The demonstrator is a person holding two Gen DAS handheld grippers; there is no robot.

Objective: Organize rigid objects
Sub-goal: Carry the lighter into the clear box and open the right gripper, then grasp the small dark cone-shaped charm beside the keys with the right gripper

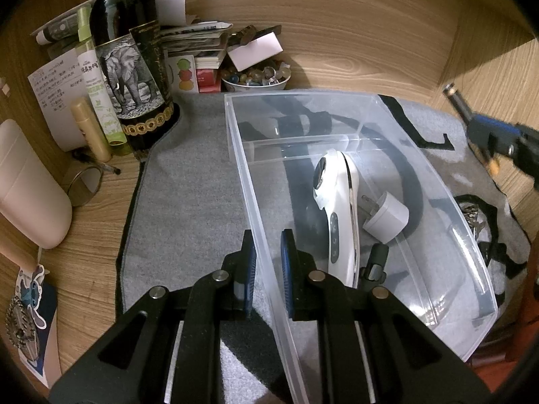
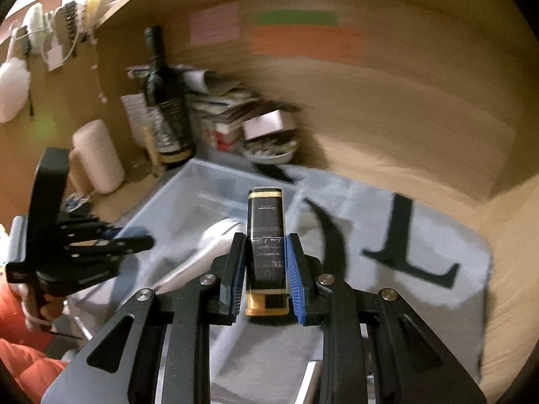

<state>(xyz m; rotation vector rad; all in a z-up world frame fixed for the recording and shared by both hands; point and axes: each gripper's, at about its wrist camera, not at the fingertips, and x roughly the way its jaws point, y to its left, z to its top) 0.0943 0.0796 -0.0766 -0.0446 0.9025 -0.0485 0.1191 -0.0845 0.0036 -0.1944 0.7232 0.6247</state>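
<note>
Right wrist view: right gripper [image 2: 264, 271] clamped on a slim black box [image 2: 266, 235] with gold ends, blue pads pressed to its two long faces. Long axis of the box pointing straight out along the fingers toward 12 o'clock, far end well past the fingertips. Glossy black faces, pale script and a line of block capitals, gold cap at the near end; rigid, flat-sided, apparently firm in the clamp. Held in the air, with the clear plastic bin [image 2: 202, 181] below and spreading from 12 round to 10 o'clock, much of it blurred. Left gripper [image 2: 111, 239] at 9 o'clock, at the bin's left side.

Left wrist view: left gripper [image 1: 267, 269] astride the bin's [image 1: 242, 168] near-left wall, one pad outside, one inside, a gap showing on each side of the wall, so narrowly parted rather than clamped. Inside the bin, at 1 o'clock, a white handheld device [image 1: 331, 202], long axis near 12 to 6, with a small white plug adapter [image 1: 387, 217] just beside it. Right gripper's box a dark blurred tip at 2 o'clock [image 1: 458, 97], beyond the bin's far-right rim.

Judgement: right arm alone carrying the box; free floor left of the device and behind the divider.
</note>
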